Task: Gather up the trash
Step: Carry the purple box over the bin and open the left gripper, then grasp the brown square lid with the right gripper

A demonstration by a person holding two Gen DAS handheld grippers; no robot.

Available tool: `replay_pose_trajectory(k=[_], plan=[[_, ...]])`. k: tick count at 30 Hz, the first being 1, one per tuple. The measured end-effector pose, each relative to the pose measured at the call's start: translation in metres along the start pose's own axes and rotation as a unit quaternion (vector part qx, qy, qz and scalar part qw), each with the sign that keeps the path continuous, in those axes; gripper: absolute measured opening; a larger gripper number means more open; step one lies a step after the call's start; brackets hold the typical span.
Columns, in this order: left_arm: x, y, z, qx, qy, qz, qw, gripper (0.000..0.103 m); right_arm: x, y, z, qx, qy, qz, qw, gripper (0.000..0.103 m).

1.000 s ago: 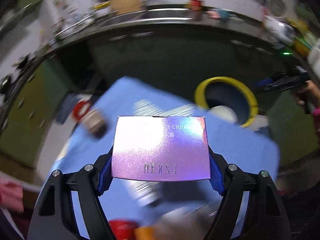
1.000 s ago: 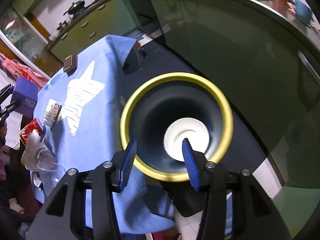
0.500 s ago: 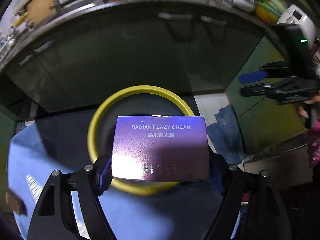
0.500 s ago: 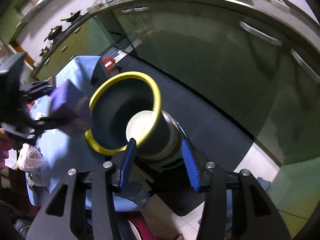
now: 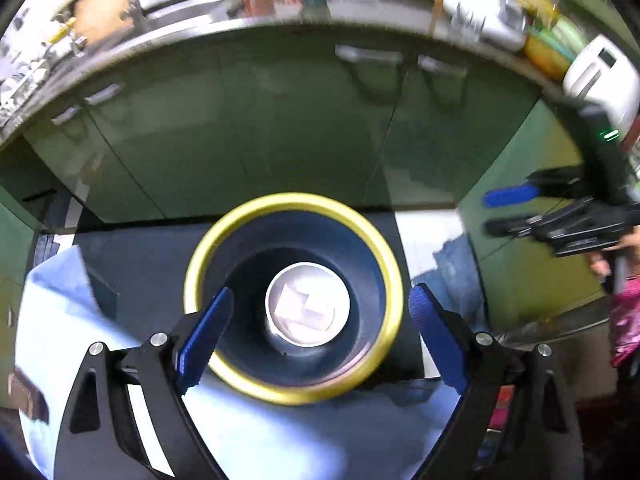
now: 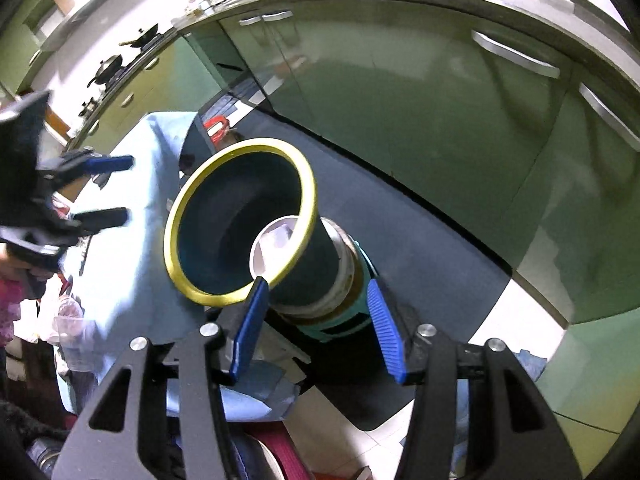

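Directly below our left gripper [image 5: 318, 320] sits the dark funnel-shaped bin with a yellow rim [image 5: 384, 248]; our jaws have just been opening and now stand wide apart with nothing between them, the blue pads [image 5: 204, 336] framing the bin's mouth from above; deep in the bin's white round bottom [image 5: 308, 304] lies the pale purple cardboard box [image 5: 298, 304], blurred and tilted, clear of our fingers. Nearer to us, under the gripper, spreads the light blue tablecloth [image 5: 280, 440], against whose far edge the bin stands; a small brown object [image 5: 24, 396] lies at its left edge.

From our right gripper [image 6: 314, 322] the same bin [image 6: 240, 224] appears tilted on its side by the lens, its narrow end resting in a teal base [image 6: 340, 320]; these jaws have lately been opening a little and stand partly apart, holding nothing, with the bin's lower body seen between the pads but untouched. Left of it the other gripper [image 6: 108, 188] hovers above the cloth [image 6: 132, 280]; clear crumpled plastic [image 6: 68, 320] lies at the table's near corner.

Beyond the bin runs a dark floor mat [image 6: 420, 240], then glossy green cabinet doors [image 5: 280, 120] under a cluttered counter [image 5: 280, 0].
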State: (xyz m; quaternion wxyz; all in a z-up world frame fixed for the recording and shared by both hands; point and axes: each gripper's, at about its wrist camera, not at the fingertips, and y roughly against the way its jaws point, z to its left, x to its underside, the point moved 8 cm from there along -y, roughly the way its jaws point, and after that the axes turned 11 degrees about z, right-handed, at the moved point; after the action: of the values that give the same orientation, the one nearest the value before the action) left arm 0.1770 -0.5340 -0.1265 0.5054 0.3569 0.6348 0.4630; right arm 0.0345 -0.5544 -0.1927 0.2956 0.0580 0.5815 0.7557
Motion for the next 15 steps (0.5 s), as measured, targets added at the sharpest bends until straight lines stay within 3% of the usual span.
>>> replay_pose_trajectory(k=[5, 9, 11, 12, 15], plan=[[0.049, 0.095, 0.04, -0.033, 0.057, -0.076, 0.9949, 0.093, -0.012, -0.005, 0.032, 0.005, 0.029, 0.007, 1.0, 0.05], [0.115, 0.154, 0.098, -0.1, 0.135, -0.119, 0.9785, 0.096, -0.03, -0.008, 0.07, 0.015, 0.058, 0.011, 0.998, 0.05], [0.161, 0.18, 0.135, -0.154, 0.187, -0.136, 0.9607, 0.096, -0.04, -0.01, 0.092, 0.018, 0.073, 0.013, 0.997, 0.05], [0.189, 0.194, 0.155, -0.182, 0.219, -0.145, 0.9476, 0.096, -0.048, -0.012, 0.111, 0.019, 0.088, 0.015, 0.996, 0.05], [0.256, 0.221, 0.198, -0.226, 0.294, -0.165, 0.9138, 0.098, -0.07, -0.02, 0.174, 0.013, 0.134, 0.019, 0.991, 0.05]])
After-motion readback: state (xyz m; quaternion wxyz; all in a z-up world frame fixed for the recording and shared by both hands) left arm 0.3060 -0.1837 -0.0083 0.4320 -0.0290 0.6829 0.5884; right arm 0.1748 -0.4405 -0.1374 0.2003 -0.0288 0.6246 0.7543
